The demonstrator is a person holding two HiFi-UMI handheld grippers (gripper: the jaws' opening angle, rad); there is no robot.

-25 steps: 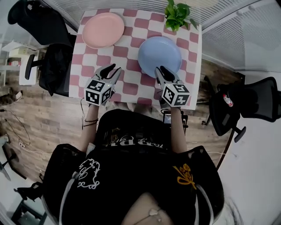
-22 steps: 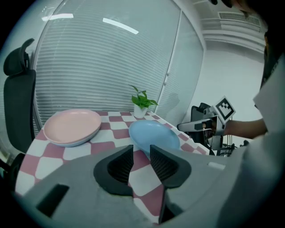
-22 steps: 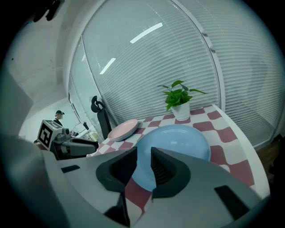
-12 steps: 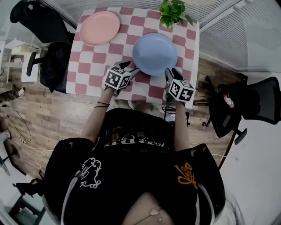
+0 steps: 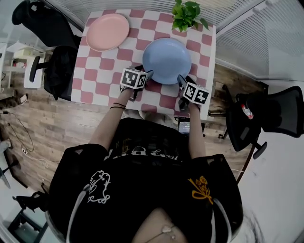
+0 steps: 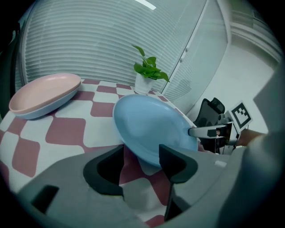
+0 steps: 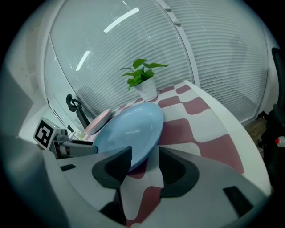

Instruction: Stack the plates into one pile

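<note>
Far left on the checked table (image 5: 95,81): pink plate (image 5: 107,32), well apart from the rest. Then the left gripper (image 5: 145,75) at the near-left rim of the blue plate (image 5: 166,60), jaws opening, rim between them, unpinched. Blue plate mid-table. Right gripper (image 5: 182,81) at its near-right rim, jaws opening too, rim between them. Plant (image 5: 186,14) behind.

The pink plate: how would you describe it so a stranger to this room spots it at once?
Find the table with the pink-and-white checked cloth. At its far left corner, as the person sees it, lies the pink plate, alone. Its colour sets it apart from the blue plate nearer the person and the potted plant at the far right corner.
</note>
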